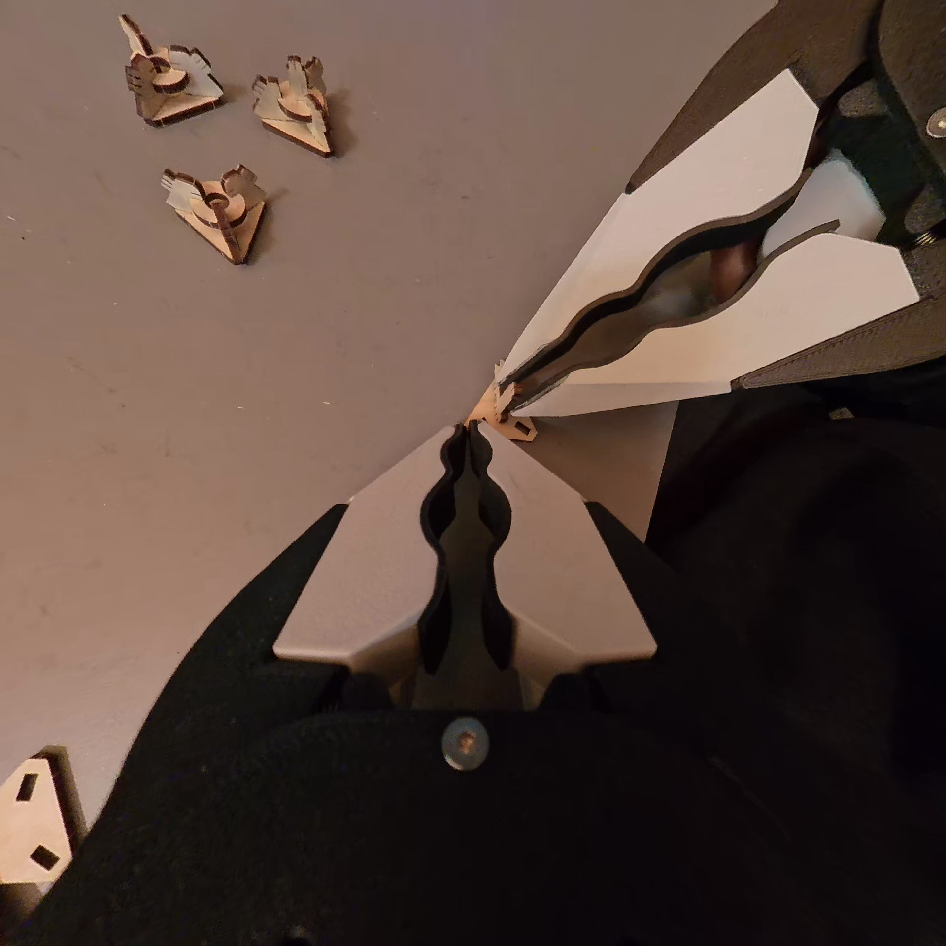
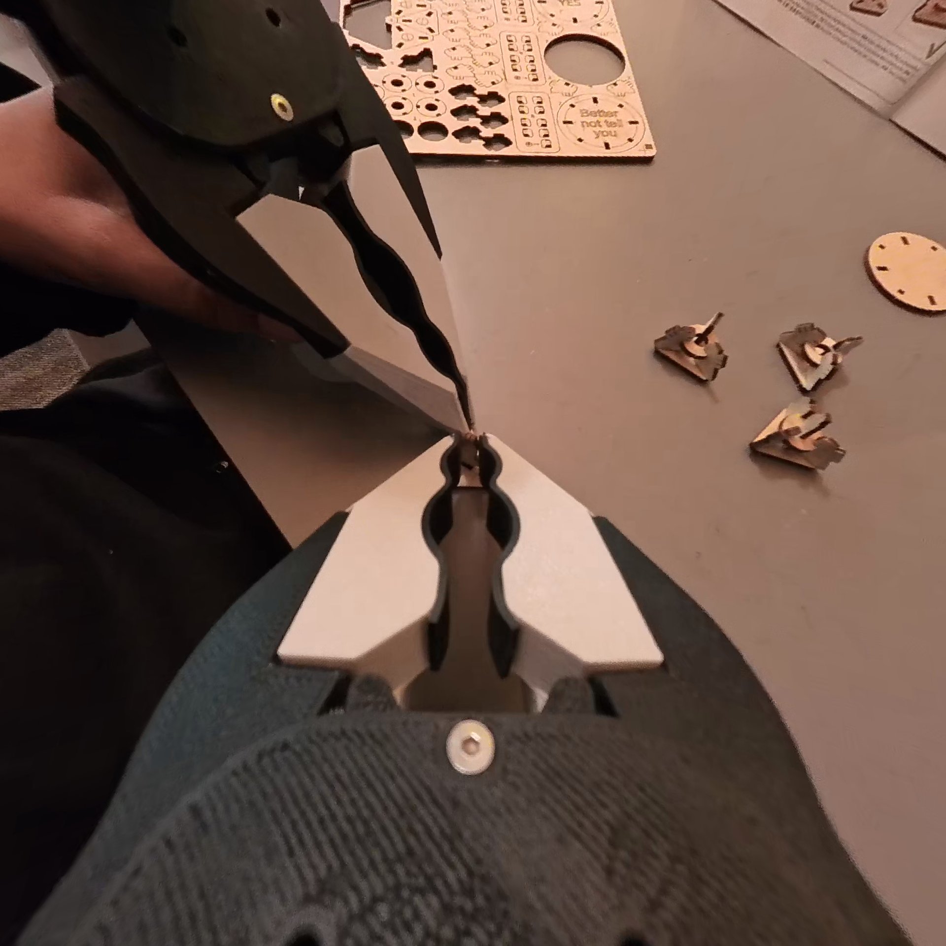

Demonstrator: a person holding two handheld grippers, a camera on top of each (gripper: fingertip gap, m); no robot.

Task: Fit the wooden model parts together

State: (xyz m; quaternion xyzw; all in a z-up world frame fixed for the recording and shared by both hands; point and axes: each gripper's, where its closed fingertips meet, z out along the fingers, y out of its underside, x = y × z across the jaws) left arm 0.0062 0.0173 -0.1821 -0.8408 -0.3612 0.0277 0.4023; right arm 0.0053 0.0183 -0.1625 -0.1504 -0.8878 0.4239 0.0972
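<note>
Right tool pinches a toothed wooden piece over a slotted plate; left tool, nearly closed, grips that plate's edge; three assembled wooden pieces stand well apart on the bench.

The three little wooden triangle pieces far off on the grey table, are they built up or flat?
Built up: each little wooden triangle piece carries a disc and upright parts.

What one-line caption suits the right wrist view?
Both grippers meet tip to tip over a small wooden piece above the grey table, three assembled wooden pieces lying to the right.
</note>
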